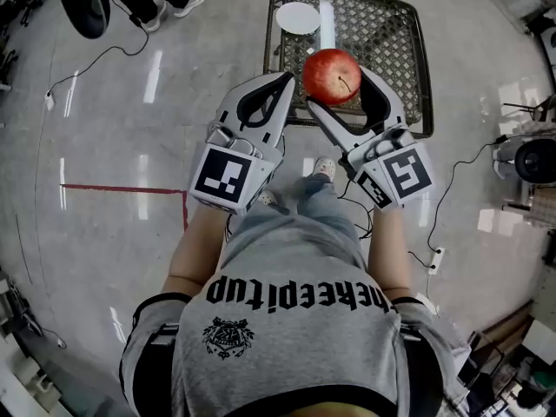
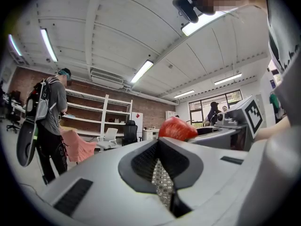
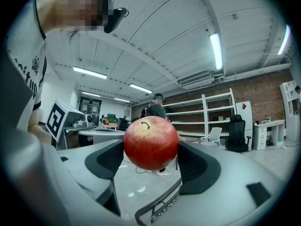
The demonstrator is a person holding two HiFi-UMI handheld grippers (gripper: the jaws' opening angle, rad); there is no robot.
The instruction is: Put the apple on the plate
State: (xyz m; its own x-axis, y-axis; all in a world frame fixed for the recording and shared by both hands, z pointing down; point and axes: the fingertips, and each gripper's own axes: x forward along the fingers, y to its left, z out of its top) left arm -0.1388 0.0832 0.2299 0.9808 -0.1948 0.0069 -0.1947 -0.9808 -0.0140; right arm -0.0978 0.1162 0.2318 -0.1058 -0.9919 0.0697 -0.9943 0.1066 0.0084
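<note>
apple [image 1: 332, 76] in right tool [image 1: 337, 85], left tool [image 1: 280, 83] just left of it, plate [image 1: 298, 17] on mesh table [image 1: 408, 68] beyond

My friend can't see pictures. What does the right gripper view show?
A red apple, stem up, is clamped between the jaws of the right gripper. Behind it are white shelves, an office chair and a person standing in a brick-walled room.

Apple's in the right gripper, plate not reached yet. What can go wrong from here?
1. The apple sits out near the tips of the right gripper, pinched only at its sides; it might slip in transit.
2. The plate looks small on the wire table; the round apple may roll off.
3. The left gripper, shut and empty, is close beside the apple and might bump it.
</note>
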